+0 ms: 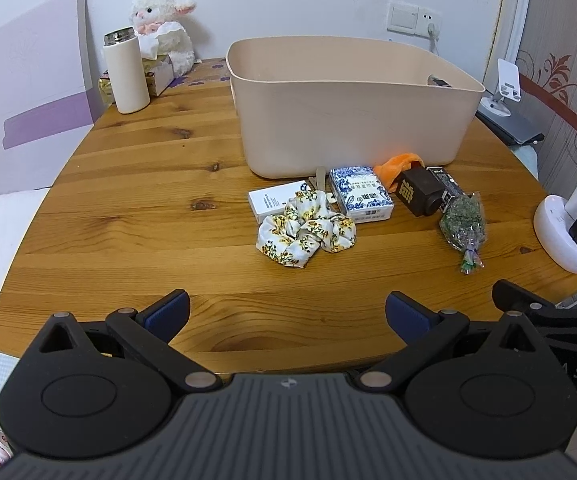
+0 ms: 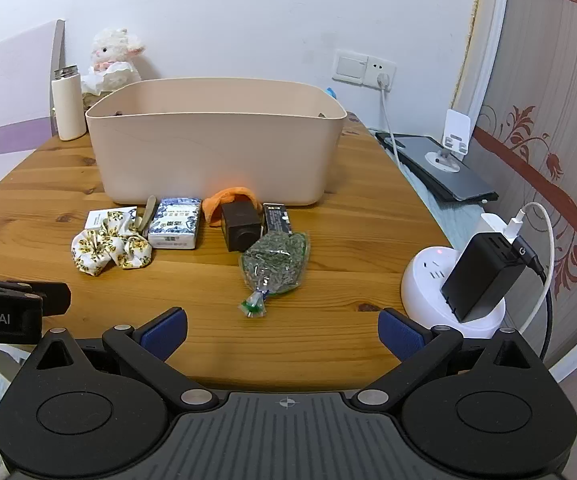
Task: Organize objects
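A beige plastic bin (image 1: 352, 116) (image 2: 216, 152) stands on the wooden table (image 1: 136, 208). In front of it lie a floral scrunchie (image 1: 304, 232) (image 2: 108, 246), a small white box (image 1: 272, 200), a blue-patterned pack (image 1: 360, 194) (image 2: 176, 222), an orange cloth (image 1: 398, 166) (image 2: 228, 198), a dark cube (image 1: 420, 194) (image 2: 242, 224), a thin black box (image 2: 277, 218) and a clear bag of green herbs (image 1: 462, 222) (image 2: 274, 266). My left gripper (image 1: 287, 310) is open above the near table edge, nothing between its fingers. My right gripper (image 2: 282, 330) is open too, just short of the herb bag.
A white flask (image 1: 125, 72), a tissue box and a plush lamb (image 1: 164, 28) stand at the back left. A white round power hub with a black charger (image 2: 468, 280) sits at the table's right edge. A tablet with a phone stand (image 2: 444, 164) lies beyond.
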Demonstrator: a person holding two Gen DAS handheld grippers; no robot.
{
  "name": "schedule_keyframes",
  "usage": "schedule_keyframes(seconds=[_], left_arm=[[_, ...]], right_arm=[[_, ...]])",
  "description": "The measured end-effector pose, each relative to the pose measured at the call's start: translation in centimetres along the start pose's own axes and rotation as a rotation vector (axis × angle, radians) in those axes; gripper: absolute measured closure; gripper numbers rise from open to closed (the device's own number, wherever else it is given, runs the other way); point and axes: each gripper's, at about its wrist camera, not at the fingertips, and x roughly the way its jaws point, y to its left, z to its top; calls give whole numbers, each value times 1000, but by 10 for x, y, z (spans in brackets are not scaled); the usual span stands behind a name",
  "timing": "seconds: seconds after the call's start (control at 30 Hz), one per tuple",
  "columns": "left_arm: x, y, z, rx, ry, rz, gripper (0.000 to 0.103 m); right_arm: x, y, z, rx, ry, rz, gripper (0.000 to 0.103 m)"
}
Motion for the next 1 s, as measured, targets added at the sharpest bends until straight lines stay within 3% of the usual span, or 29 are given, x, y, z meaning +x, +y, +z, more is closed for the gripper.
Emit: schedule_keyframes(seconds=[1.0], left_arm=[[21,-3,9,12,45,15,0]], right_arm=[[18,-4,5,13,35,0,0]])
